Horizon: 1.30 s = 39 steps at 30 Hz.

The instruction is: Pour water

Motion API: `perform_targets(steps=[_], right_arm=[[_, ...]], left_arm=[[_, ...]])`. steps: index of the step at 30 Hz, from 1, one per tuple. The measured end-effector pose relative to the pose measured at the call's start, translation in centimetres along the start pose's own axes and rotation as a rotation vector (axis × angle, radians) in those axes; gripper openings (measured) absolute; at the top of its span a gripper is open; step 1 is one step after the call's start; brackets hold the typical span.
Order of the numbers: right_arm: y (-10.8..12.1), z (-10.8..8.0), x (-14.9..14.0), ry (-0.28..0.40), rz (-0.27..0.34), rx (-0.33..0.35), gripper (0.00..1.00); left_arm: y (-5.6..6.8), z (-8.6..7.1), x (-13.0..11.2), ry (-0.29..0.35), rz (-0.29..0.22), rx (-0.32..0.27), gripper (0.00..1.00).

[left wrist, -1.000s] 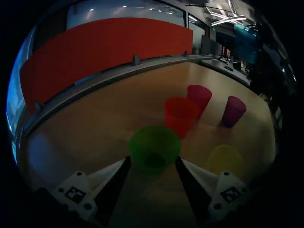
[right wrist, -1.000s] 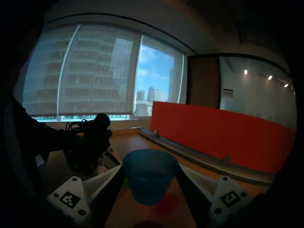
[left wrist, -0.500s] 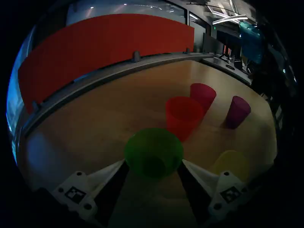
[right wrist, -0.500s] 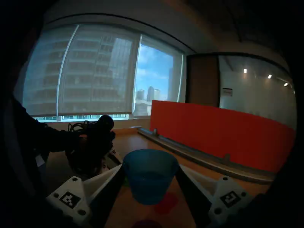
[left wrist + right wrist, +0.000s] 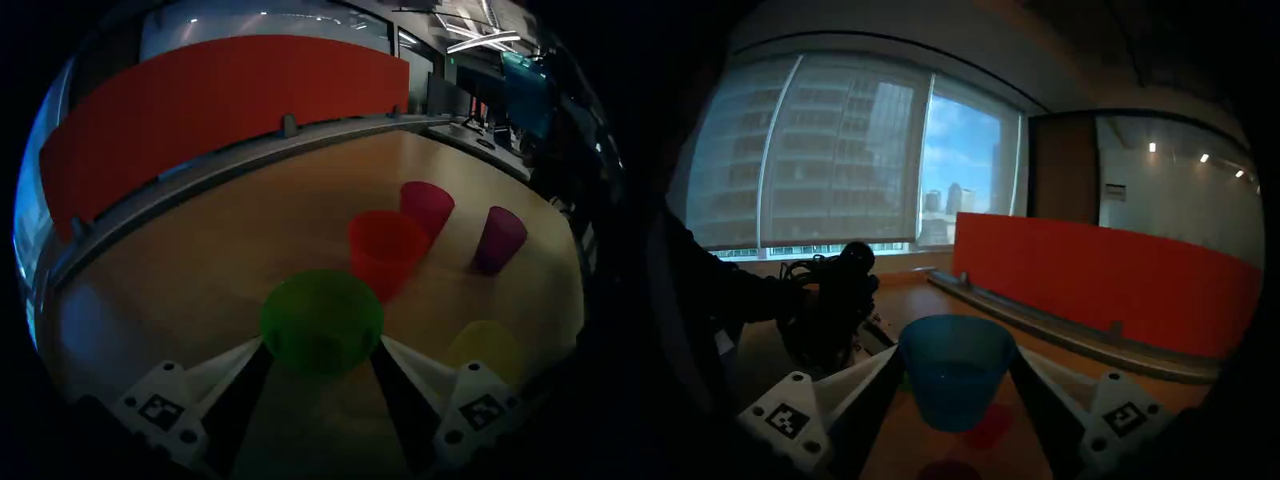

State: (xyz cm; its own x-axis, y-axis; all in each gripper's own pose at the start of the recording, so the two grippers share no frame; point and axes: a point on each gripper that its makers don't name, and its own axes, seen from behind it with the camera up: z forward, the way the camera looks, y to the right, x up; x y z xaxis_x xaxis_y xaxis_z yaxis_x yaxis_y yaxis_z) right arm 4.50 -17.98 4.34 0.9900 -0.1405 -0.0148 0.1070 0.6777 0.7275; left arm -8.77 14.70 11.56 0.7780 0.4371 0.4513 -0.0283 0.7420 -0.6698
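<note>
- The desk spreads wide, and the red partition runs along its far edge.
- Your left tongs pinch the green cup between both tips, upright, by the desk's near edge.
- Your right tongs pinch the blue cup the same way, upright and above the desk, with water partway up inside it.
- The red cup stands mid-desk with the magenta cup just behind it; I cannot tell whether they touch.
- The purple cup stands apart toward the right edge.
- The yellow cup sits near the near right corner.
</note>
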Motion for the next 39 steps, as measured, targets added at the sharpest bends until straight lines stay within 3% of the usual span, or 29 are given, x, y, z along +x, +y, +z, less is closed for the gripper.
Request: perform_targets(steps=[16, 39], right_arm=[[-0.3, -0.8, 0.9, -0.001, 0.004, -0.015, 0.92], [-1.8, -1.9, 1.7, -0.017, 0.002, -0.019, 0.92]], left_arm=[[0.1, -4.2, 4.1, 0.145, -0.007, 0.027, 0.82], [1.3, -13.2, 10.8, 0.397, -0.016, 0.055, 0.82]])
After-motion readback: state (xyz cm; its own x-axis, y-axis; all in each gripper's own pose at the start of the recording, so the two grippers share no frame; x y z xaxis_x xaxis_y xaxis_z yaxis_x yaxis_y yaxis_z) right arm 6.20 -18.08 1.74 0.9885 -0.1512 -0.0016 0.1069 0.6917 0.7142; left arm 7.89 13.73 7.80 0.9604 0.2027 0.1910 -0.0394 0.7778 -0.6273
